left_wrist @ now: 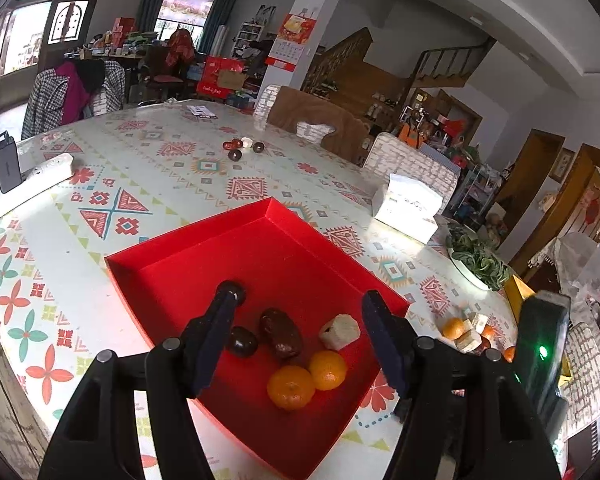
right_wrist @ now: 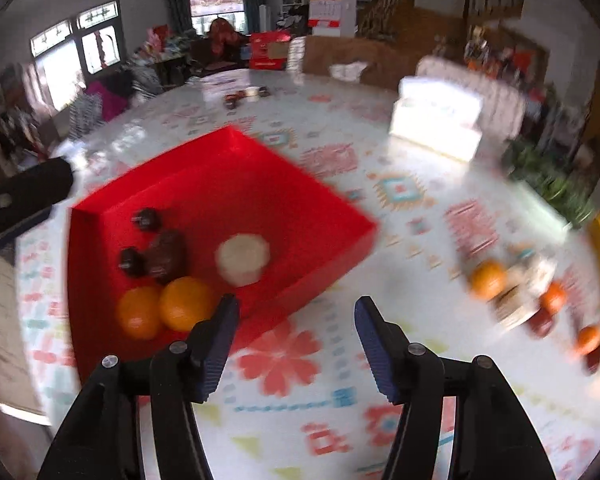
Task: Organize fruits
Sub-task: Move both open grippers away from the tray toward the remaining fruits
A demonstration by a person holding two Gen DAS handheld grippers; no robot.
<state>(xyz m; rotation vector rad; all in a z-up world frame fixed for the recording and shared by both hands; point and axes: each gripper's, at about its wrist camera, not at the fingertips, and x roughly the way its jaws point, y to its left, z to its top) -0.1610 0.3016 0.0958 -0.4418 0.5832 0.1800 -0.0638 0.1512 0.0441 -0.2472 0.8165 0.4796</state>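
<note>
**Fruit sorting partly done: tray part filled, a pile still waiting**

Inside the red tray [left_wrist: 204, 248], two oranges [left_wrist: 305, 380], a large dark date [left_wrist: 280, 332], two small dark fruits [left_wrist: 242, 342] and a pale block [left_wrist: 339, 331] are gathered toward its near corner. The far half of the tray floor is bare, so room for more is judged ample.

A pile of oranges and pale blocks [right_wrist: 516, 292] is seen on the table [right_wrist: 380, 208] at about 3 o'clock of the tray, well apart from it; more small fruits [left_wrist: 242, 147] lie at 12 o'clock, far across.

The left gripper [left_wrist: 300, 320] is held spread over the tray with nothing between its fingers. The right gripper [right_wrist: 296, 316] is likewise spread and empty, just outside the tray's near wall. A white box [left_wrist: 408, 210] and a dish of greens [left_wrist: 476, 260] stand near the table edge beyond the pile.
</note>
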